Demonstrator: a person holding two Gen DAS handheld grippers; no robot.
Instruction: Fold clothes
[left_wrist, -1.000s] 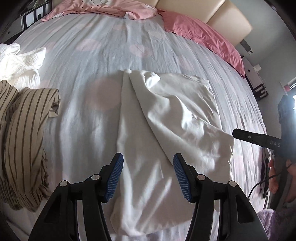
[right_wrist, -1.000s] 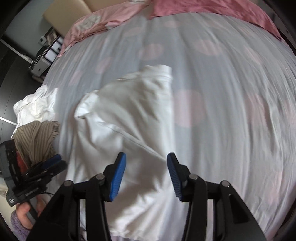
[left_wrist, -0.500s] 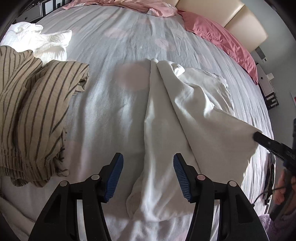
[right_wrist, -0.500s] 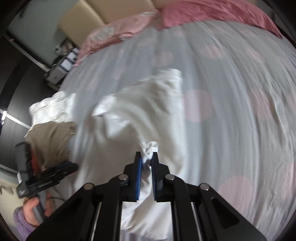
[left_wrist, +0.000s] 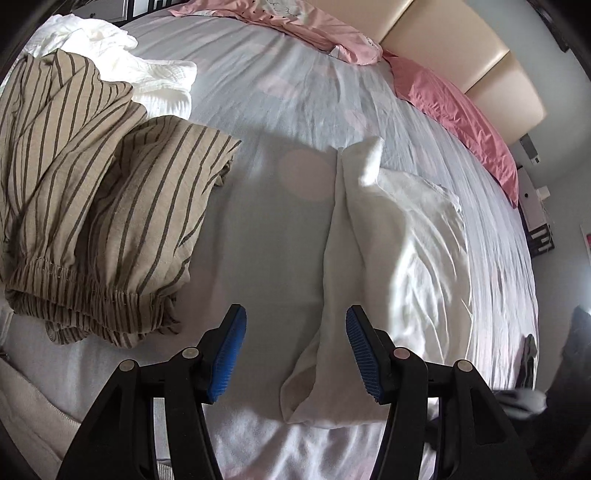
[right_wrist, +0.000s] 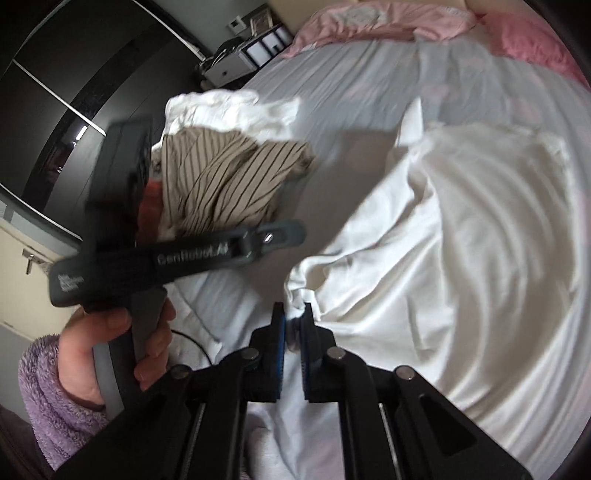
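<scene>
Since a second ago, the right gripper (right_wrist: 291, 325) has been clamped on the white garment (right_wrist: 443, 258) edge; left gripper (left_wrist: 291, 350) held half-open, empty; fold begun.

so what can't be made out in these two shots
- Right wrist view: the white cotton garment is motion-blurred, so its type is unclear.
- Left wrist view: the right tool is out of frame.
- Both views: the crumpled white textured cloth is partly buried under the beige striped trousers.

Black hand-held gripper (right_wrist: 292, 325) frames, ribbed blue pads (left_wrist: 360, 349), silver screws; white "GenRobot.AI" lettering; fuzzy lilac sleeve (right_wrist: 55, 384); thin black cable.
</scene>
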